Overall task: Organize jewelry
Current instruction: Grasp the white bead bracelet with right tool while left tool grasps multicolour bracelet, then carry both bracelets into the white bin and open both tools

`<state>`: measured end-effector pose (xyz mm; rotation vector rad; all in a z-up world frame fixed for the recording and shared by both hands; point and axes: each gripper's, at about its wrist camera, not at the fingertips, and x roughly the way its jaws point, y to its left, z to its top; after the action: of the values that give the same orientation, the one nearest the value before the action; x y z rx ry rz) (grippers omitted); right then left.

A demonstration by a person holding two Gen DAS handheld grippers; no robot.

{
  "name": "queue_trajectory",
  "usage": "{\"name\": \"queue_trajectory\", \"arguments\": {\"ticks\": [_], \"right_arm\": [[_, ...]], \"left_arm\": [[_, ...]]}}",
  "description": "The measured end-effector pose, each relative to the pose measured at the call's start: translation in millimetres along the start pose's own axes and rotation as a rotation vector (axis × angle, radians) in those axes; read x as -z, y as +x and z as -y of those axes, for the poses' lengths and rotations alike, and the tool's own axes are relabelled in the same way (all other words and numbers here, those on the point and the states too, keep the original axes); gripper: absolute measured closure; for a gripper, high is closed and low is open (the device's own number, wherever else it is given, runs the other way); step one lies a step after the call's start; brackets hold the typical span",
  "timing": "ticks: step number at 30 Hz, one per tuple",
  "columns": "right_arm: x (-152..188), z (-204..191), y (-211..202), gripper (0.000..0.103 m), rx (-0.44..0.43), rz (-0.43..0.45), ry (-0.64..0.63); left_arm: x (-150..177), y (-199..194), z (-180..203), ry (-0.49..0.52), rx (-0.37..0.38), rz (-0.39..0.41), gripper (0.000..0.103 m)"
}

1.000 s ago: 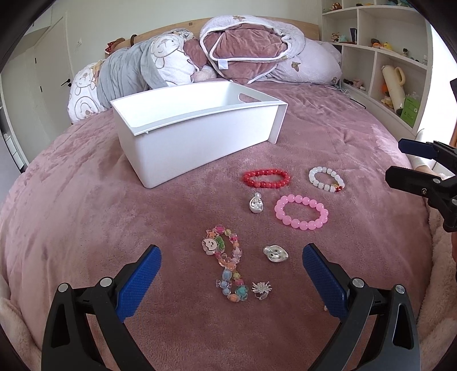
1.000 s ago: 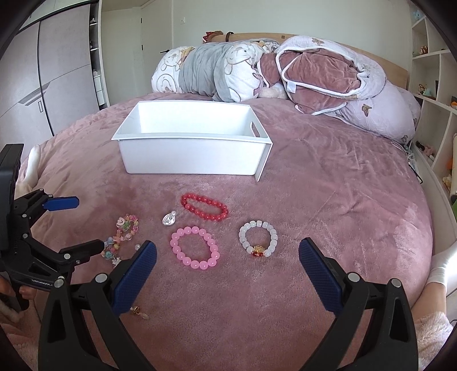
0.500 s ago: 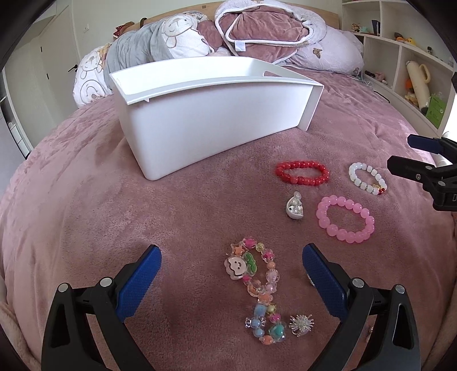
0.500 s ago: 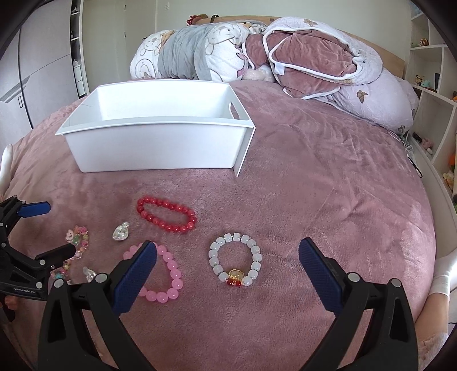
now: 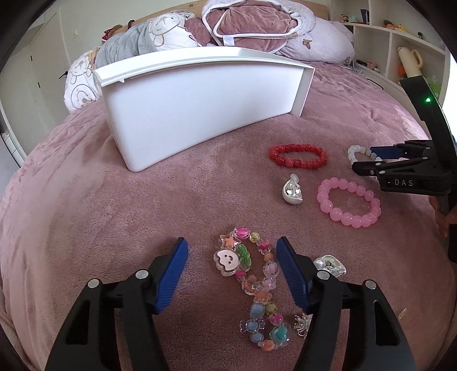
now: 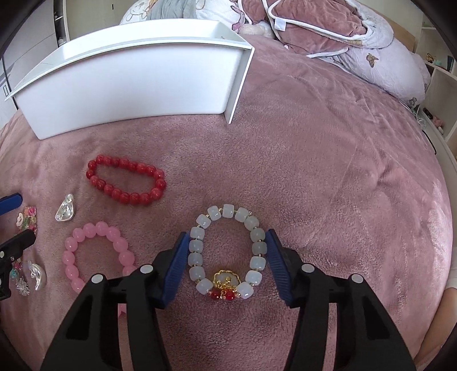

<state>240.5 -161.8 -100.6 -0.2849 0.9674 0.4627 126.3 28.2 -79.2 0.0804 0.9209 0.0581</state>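
My left gripper is open and low over the pink blanket, its blue pads either side of a colourful charm bracelet. My right gripper is open, its pads straddling a white bead bracelet with a gold and red charm. A red bead bracelet and a pink bead bracelet lie to its left. They also show in the left wrist view, the red one and the pink one. A white bin stands behind.
Small silver charms lie loose: one between the bracelets, one by my left gripper's right finger, a spiky one lower down. Pillows and a folded quilt are piled at the bed's head. Shelves stand at the right.
Both grippers have moved forward and down toward the blanket. The left one now flanks the charm bracelet and the right one flanks the white bracelet; both have narrowed somewhat.
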Motion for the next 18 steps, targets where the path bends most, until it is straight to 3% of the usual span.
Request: {"name": "queue_trajectory", "arguments": {"ticks": [1,3,5,14,15,16,18], "right_arm": [[0.8,-0.6,0.1,0.056,-0.015,-0.003,-0.005],[2.8,-2.1,0.0,0.069,-0.047,-0.004,-0.013],[4.4,-3.4,-0.2,0.08,-0.073,0.002,-0.017],[8.5,0.2,-12.5,0.083,-0.151,0.032,0.041],[8.4,0.0,-15.7,0.085,-0.157,0.039,0.044],[7.8,-1.7,-19.3,0.092,-0.165,0.046,0.041],[5.7,-5.2,-26.8,0.092,-0.177,0.064,0.026]], "left_arm": [[0.3,0.4,1.4,0.003,0.005,0.001,0.043],[1.1,2.2,3.1,0.008,0.025,-0.006,0.059],[3.2,2.8,3.3,0.008,0.03,0.001,0.066],[5.4,-5.9,4.3,-0.02,0.062,0.029,0.066],[4.6,-7.6,4.1,-0.023,0.071,0.032,0.066],[3.3,-9.6,5.5,-0.023,0.08,0.038,0.066],[0.8,-15.0,8.9,-0.018,0.09,0.058,0.066]]}}
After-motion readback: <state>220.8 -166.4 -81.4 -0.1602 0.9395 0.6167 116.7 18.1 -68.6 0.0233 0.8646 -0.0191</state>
